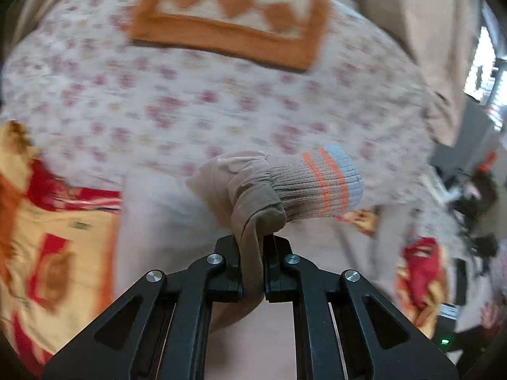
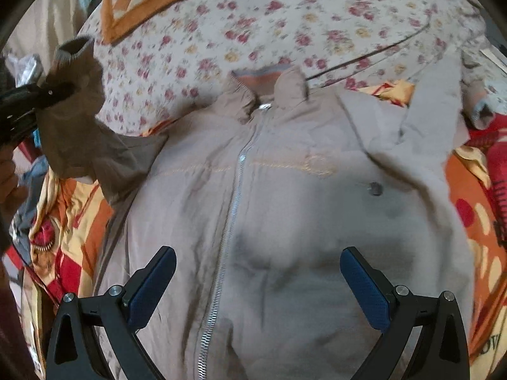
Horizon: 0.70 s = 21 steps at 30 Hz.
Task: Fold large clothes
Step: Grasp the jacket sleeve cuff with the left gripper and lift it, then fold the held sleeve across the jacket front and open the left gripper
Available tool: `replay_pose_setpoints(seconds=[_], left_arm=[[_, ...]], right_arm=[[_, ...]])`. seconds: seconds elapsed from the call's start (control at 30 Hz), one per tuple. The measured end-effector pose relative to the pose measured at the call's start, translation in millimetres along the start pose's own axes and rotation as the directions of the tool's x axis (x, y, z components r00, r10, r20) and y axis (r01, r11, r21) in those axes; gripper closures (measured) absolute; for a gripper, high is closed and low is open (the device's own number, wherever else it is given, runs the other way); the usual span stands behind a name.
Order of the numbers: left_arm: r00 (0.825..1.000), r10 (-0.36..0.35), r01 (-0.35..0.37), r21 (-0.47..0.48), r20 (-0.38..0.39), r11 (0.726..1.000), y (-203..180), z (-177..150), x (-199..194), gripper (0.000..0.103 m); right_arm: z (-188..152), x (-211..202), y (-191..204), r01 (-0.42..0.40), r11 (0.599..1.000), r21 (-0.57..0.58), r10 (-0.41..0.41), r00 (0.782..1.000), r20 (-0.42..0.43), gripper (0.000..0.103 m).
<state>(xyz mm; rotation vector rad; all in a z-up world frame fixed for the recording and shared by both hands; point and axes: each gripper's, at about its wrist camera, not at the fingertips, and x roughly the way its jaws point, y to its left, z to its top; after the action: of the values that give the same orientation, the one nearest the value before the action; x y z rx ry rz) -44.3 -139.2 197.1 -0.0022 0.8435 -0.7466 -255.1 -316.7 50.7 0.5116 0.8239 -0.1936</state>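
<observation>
A beige zip-up jacket (image 2: 285, 209) lies face up on the bed, collar away from me, zipper (image 2: 231, 215) down the middle. My left gripper (image 1: 253, 250) is shut on the jacket's left sleeve (image 1: 250, 196) just behind its ribbed cuff (image 1: 320, 183) with orange and blue stripes, and holds it lifted above the bed. In the right wrist view the left gripper (image 2: 47, 93) holds that sleeve (image 2: 76, 126) up at the far left. My right gripper (image 2: 258, 272) is open and empty, hovering over the jacket's lower body. The other sleeve (image 2: 431, 107) lies out to the right.
The bed has a floral sheet (image 2: 285, 25) and an orange-and-cream checkered blanket (image 1: 234, 12) at the far end. A red, yellow and orange patterned blanket (image 1: 50, 240) lies under the jacket and shows on both sides (image 2: 475, 228). Clutter stands beyond the bed's right edge (image 1: 475, 196).
</observation>
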Motion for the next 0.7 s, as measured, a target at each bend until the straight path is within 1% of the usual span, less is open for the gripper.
replay_pose_setpoints(seconds=[0.07, 0.1, 0.17, 0.23, 0.27, 0.3, 0.33, 0.37, 0.43, 0.47, 0.57, 0.63, 0.67, 0.7], left_arm=[[0.998, -0.050, 0.050, 0.010, -0.034, 0.999, -25, -12, 21, 0.096], [0.996, -0.070, 0.071, 0.008, -0.060, 0.997, -39, -23, 38, 0.096], [0.992, -0.085, 0.087, 0.011, -0.089, 0.996, -59, -37, 60, 0.096], [0.988, -0.114, 0.117, 0.013, -0.108, 0.993, -73, -53, 84, 0.093], [0.983, -0.134, 0.136, 0.010, -0.124, 0.991, -79, -60, 97, 0.081], [0.978, -0.156, 0.158, 0.000, -0.142, 0.987, -83, -65, 106, 0.061], [0.970, -0.182, 0.182, -0.016, -0.164, 0.983, -88, -71, 113, 0.049], [0.960, -0.210, 0.206, -0.036, -0.185, 0.978, -90, -75, 118, 0.035], [0.944, -0.255, 0.246, -0.070, -0.209, 0.967, -89, -79, 122, 0.034], [0.941, -0.259, 0.251, -0.067, -0.216, 0.966, -88, -81, 120, 0.034], [0.954, -0.206, 0.215, 0.018, -0.220, 0.977, -80, -82, 97, 0.034], [0.974, -0.125, 0.144, 0.089, -0.190, 0.986, -63, -87, 71, 0.034], [0.983, -0.067, 0.087, 0.113, -0.169, 0.990, -51, -89, 60, 0.033], [0.988, -0.016, 0.035, 0.125, -0.152, 0.991, -41, -91, 53, 0.033]], right_arm=[[1, -6, -8, 0.009, 1.000, 0.019, -0.009, 1.000, 0.009, 0.001], [1, -7, -12, 0.013, 1.000, 0.025, -0.013, 1.000, 0.011, 0.001], [-1, -12, -21, 0.027, 0.999, 0.041, -0.028, 1.000, 0.013, 0.001], [-3, -14, -31, 0.040, 0.997, 0.061, -0.040, 0.999, 0.011, 0.001], [-4, -14, -37, 0.049, 0.996, 0.074, -0.049, 0.999, 0.005, 0.001], [-5, -13, -41, 0.055, 0.995, 0.086, -0.055, 0.998, 0.000, 0.001], [-6, -13, -46, 0.059, 0.993, 0.100, -0.059, 0.998, -0.004, 0.001], [-6, -12, -51, 0.060, 0.992, 0.115, -0.060, 0.998, -0.011, 0.001], [-7, -9, -56, 0.064, 0.989, 0.132, -0.061, 0.998, -0.022, 0.001], [-7, -8, -58, 0.060, 0.988, 0.140, -0.056, 0.998, -0.027, 0.001], [-8, -4, -59, 0.046, 0.988, 0.145, -0.041, 0.999, -0.036, 0.001], [-7, -2, -60, 0.034, 0.989, 0.143, -0.028, 0.999, -0.040, 0.001], [-6, -1, -59, 0.027, 0.990, 0.141, -0.021, 0.999, -0.040, 0.001], [-5, 1, -60, 0.025, 0.990, 0.138, -0.019, 0.999, -0.040, 0.001]])
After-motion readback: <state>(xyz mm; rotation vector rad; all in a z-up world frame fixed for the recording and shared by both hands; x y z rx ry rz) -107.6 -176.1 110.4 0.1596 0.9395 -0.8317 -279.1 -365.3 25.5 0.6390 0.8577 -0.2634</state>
